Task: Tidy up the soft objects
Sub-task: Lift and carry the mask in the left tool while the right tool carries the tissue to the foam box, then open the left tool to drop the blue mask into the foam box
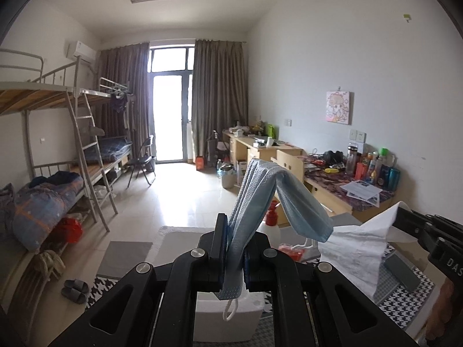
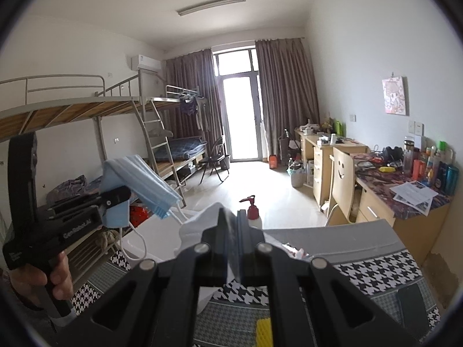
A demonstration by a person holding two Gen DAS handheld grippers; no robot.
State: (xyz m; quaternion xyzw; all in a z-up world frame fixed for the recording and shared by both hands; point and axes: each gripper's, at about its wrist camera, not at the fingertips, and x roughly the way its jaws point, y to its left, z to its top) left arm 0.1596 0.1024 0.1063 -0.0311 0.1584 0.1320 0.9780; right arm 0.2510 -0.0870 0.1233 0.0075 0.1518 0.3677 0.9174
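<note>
Mask (image 1: 254,202) end hidden inside clamped left claw (image 1: 233,248).

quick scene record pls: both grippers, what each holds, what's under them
left gripper: shut on blue masks, which flop over above the jaws; an ear loop hangs below
right gripper: shut on white tissue
held items: raised, clear of the surface
surface below: houndstooth cloth
on it: white box, red-capped pump bottle, dark phone
hand: grips left gripper's handle
setting: dorm room, bunk beds left, desks right
</note>
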